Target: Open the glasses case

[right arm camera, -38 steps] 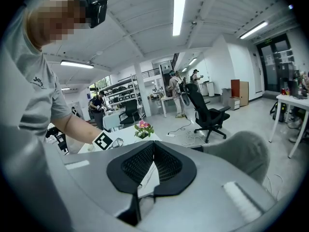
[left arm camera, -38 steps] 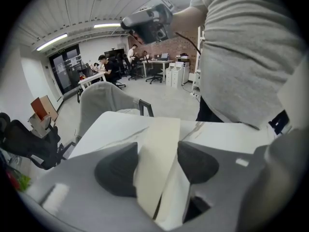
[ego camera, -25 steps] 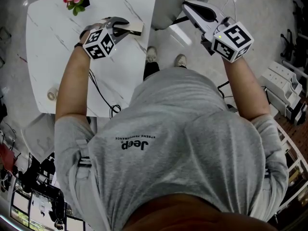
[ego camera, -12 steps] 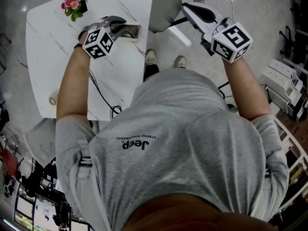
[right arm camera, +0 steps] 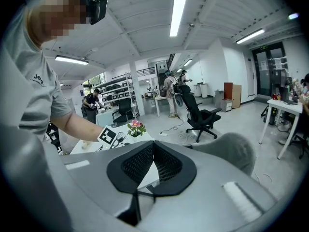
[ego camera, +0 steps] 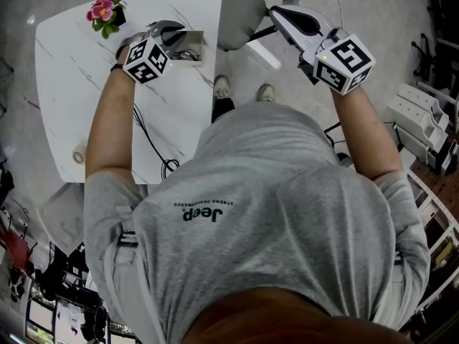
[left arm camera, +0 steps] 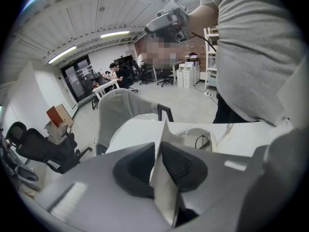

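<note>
Both shut: left gripper (ego camera: 174, 36) pinches glasses case (ego camera: 195, 53) lid edge (table (ego camera: 72, 84) rim near); right gripper (right arm camera: 153, 149) empty.

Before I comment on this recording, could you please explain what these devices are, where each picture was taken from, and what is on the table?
No robot here: a person holds a two-jaw gripper in each hand. One picture looks down from the person's head; the other two come from cameras on the grippers. On the white table are a flower pot, a black cable and the glasses case. The left gripper is shut on the case's pale lid. The right gripper is shut on nothing, held beside the table.
</note>
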A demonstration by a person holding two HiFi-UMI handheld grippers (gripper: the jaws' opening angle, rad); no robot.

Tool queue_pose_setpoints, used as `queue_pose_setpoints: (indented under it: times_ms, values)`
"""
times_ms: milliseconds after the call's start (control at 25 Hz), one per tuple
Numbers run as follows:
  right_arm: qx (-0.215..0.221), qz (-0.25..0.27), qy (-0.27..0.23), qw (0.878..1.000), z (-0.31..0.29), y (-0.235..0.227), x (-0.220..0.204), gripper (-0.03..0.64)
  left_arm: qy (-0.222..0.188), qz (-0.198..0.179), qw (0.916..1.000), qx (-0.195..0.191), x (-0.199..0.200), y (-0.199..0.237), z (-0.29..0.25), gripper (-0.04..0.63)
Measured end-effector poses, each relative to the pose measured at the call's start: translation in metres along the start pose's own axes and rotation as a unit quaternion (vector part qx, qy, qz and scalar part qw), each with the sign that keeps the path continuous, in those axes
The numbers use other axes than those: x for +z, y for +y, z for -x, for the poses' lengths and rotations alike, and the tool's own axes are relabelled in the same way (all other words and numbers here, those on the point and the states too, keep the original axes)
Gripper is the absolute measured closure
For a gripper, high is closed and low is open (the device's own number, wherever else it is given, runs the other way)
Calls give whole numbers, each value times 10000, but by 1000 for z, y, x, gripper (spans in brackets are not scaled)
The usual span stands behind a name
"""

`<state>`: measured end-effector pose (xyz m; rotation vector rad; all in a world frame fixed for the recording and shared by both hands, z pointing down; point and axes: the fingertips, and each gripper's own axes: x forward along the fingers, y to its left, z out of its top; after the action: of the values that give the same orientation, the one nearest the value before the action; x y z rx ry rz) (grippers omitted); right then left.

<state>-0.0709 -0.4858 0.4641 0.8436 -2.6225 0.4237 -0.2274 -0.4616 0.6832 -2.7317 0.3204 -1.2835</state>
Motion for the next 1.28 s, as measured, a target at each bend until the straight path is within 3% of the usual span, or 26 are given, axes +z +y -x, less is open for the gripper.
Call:
queue_pose_setpoints:
  times_ms: [320, 440, 560, 760, 920, 1120, 1280]
  values:
    - [-9, 6, 15, 10000, 2, 0, 1, 612, 22, 73, 9999, 87, -1, 4, -2, 494]
    - [0, 39, -11, 10000, 5, 1, 4, 612, 58, 258, 9996, 106, -1, 2, 2, 490]
    - [15, 88, -75, 9999, 11, 3, 10, 612, -61, 596, 9980, 185, 6, 5, 13, 379]
    - [-7, 143, -230, 9996, 27, 2, 19, 612, -508, 1090, 9925, 239, 33, 4, 39, 320]
    - [-32, 146, -400, 9991, 45, 0, 24, 612, -1235, 1652, 9781, 276, 78, 5, 67, 314]
    - [-67, 197, -648, 9977, 84, -6, 26, 612, -2064, 2222, 9514, 540, 141, 6, 91, 323]
    - [-135, 259, -909, 9954, 133, -16, 25, 612, -2548, 2387, 9351, 599, 209, -14, 97, 370]
